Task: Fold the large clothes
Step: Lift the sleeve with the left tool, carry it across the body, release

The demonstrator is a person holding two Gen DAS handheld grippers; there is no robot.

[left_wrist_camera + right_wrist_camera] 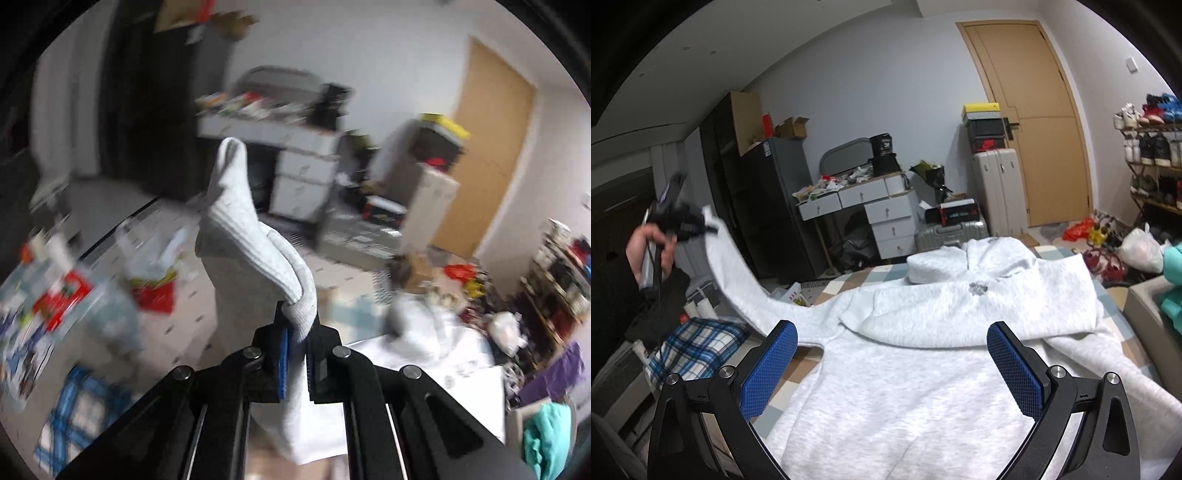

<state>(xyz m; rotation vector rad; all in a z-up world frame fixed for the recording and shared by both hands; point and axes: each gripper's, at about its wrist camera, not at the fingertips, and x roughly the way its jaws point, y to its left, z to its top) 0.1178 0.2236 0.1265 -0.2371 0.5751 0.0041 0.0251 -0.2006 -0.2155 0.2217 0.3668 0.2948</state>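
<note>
the left gripper (295, 334) is pinching the ribbed cuff of the fleecy grey hoodie (923, 369), lifting its sleeve (731, 273) off the checked bed (849, 282), hood end pointing doorward, while the right gripper (892, 369) is hovering wide open above it.

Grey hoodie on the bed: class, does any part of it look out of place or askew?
Yes. The hoodie lies flat on the bed, but one sleeve is pulled up off it, its cuff pinched in the shut jaws of the left gripper. The other sleeve already lies folded across the chest. The right gripper hangs open above the body.
</note>
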